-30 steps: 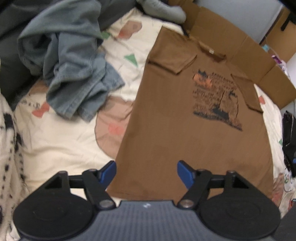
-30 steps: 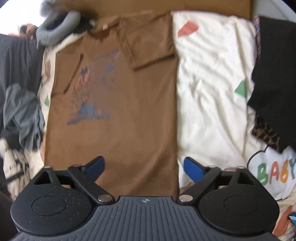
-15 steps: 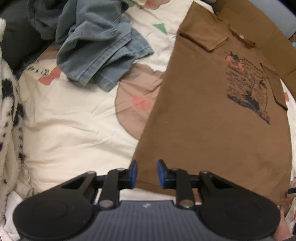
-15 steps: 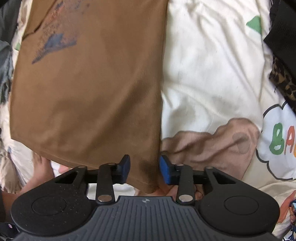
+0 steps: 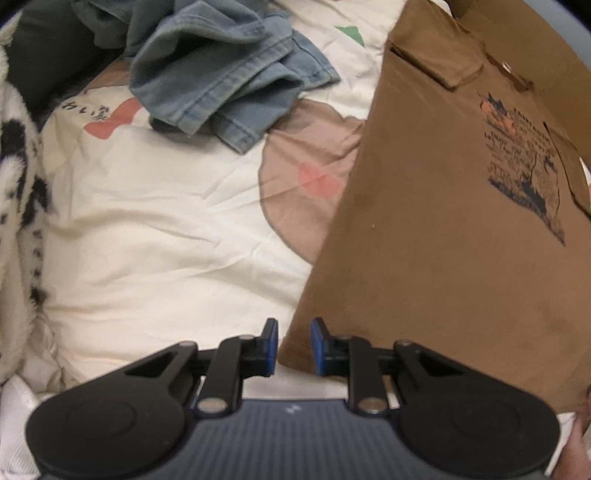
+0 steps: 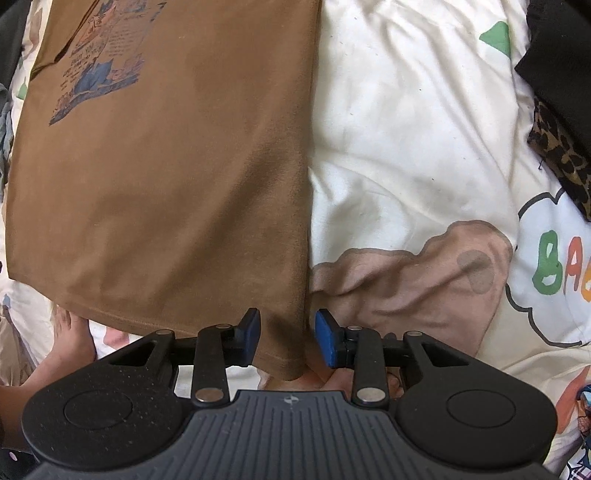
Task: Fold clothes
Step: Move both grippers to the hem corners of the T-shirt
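Bed covered by a cream quilt with cartoon prints: brown blob, red bow, green triangle, coloured letters at its right side. Fuzzy black-and-white blanket along the quilt's left edge. Brown cardboard at the quilt's far end, pale wall behind it. Soft, even indoor light.

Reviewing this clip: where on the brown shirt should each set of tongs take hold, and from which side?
At the two bottom hem corners, from above at the near edge. The shirt lies flat, print up, sleeves folded in, so only its edges offer a pinchable lip. The left tongs straddle the left corner, the right tongs the right one; their jaws have just been closing around the fabric.
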{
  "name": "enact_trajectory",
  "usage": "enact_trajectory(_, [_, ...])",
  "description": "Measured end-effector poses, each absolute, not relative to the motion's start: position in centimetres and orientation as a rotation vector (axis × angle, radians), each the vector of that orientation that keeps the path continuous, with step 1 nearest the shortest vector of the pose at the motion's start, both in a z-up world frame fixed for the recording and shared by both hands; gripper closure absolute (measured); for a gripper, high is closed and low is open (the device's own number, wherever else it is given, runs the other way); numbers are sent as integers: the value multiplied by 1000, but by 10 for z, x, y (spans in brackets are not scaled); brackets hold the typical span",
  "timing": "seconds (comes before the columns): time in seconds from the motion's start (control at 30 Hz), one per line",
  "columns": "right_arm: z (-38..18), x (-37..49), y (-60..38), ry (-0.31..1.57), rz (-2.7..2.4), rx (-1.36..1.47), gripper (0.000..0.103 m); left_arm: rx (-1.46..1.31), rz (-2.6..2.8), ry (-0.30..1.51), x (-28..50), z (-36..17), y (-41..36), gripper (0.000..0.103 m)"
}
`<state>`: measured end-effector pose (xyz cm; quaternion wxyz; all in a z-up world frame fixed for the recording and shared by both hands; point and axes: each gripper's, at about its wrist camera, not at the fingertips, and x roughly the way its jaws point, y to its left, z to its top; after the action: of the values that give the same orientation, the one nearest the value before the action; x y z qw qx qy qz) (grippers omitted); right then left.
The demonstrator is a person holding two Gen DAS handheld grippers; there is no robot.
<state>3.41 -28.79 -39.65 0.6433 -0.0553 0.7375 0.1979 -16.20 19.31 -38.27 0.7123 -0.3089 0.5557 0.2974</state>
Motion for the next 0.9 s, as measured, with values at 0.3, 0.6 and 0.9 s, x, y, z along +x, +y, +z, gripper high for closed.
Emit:
enact_trajectory(0.3, [-392, 33, -292, 1686, 446, -144, 63, -661, 648, 1259, -167, -411, 188, 81])
enact_trajectory(0.6, [-389, 35, -297, 1691, 421, -141, 63, -627, 670, 1243, -164, -421, 179, 79])
enact_trajectory(0.9, [-384, 44, -289, 1667, 435, -105, 63, -630, 677, 1269, -168, -405, 184, 99])
